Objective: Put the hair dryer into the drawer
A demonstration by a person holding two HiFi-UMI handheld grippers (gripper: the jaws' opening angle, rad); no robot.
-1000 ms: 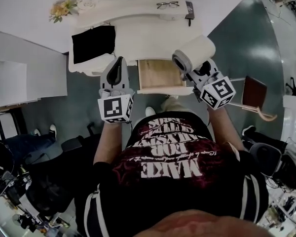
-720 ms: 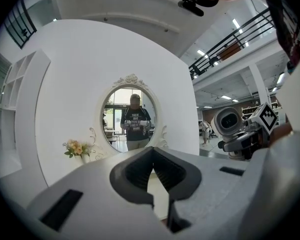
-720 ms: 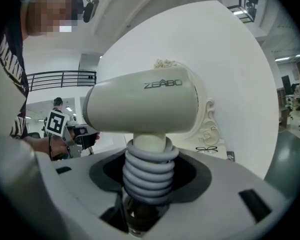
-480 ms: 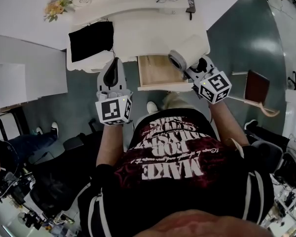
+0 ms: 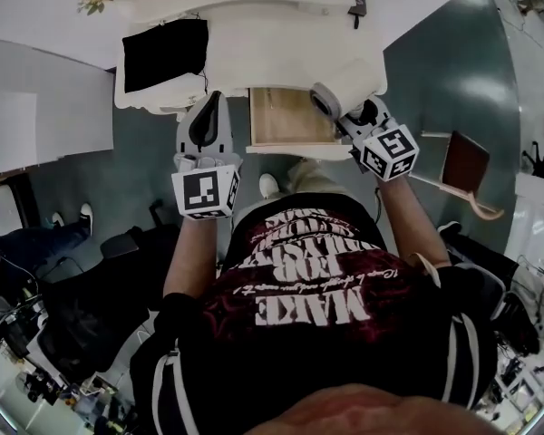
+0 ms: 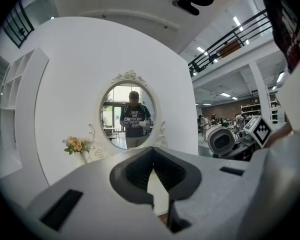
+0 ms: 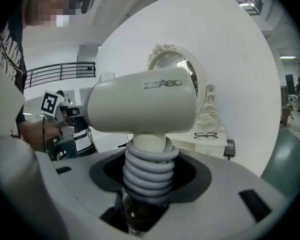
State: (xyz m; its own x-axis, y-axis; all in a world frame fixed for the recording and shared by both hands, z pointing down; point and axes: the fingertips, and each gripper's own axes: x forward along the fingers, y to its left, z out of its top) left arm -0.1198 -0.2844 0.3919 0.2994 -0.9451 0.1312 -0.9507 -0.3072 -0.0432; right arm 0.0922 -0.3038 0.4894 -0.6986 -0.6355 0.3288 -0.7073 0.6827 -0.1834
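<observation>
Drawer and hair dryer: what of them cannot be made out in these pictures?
Inside of the drawer, head view: the hair dryer and the right gripper cover its right side.
Lower end of the hair dryer's handle, right gripper view: sunk between the tongs, under the wound cord.
The drawer, both gripper views: not shown; each gripper's own body fills the picture's bottom.

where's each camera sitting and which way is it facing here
Head view: on the person's head, looking down at the open drawer; shows shirt, left tool, right tool.
Left gripper view: on the left tool, facing the mirror; shows its shut jaws.
Right gripper view: on the right tool, facing the gripped hair dryer; shows the shirt.
Shared: both gripper views show the mirror.
</observation>
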